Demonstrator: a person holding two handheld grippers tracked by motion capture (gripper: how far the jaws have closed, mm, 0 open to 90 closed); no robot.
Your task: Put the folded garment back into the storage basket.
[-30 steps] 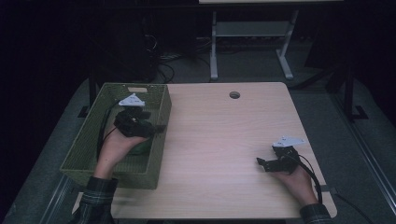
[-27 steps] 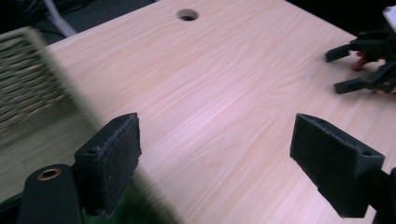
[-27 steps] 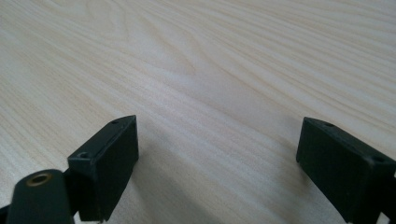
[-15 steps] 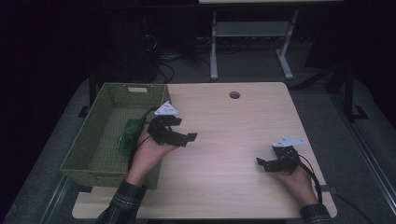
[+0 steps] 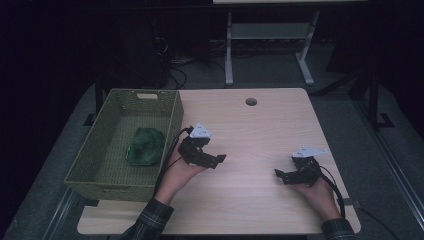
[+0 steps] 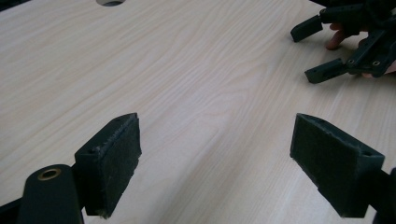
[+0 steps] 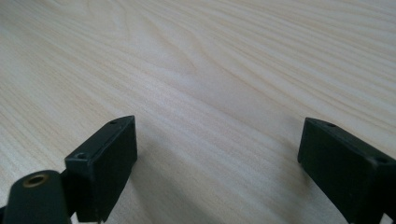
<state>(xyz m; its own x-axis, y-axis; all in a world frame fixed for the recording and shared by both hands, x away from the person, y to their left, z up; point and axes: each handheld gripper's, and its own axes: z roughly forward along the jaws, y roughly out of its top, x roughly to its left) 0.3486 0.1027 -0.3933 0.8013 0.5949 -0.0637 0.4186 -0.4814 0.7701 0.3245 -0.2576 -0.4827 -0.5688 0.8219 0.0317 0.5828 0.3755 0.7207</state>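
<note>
A green crumpled object (image 5: 145, 146) lies inside the olive woven basket (image 5: 117, 182) at the table's left. My left gripper (image 5: 216, 160) rests on the wooden table (image 5: 260, 135) just right of the basket, open and holding nothing; in the left gripper view its pads (image 6: 114, 156) stand wide apart over bare wood. My right gripper (image 5: 280, 176) sits near the table's right front, open with nothing between its jaws. The right gripper (image 6: 327, 49) also appears far off in the left gripper view, and its fingers (image 7: 105, 161) frame bare wood in the right gripper view.
A round cable hole (image 5: 251, 101) sits near the table's far edge. Behind the table stand a white metal frame (image 5: 270, 35) and cables on a dark floor. Both forearms come in from the bottom.
My left gripper has come out of the basket and moved right onto the table, leaving the green object lying in the basket. The right gripper has stayed put.
</note>
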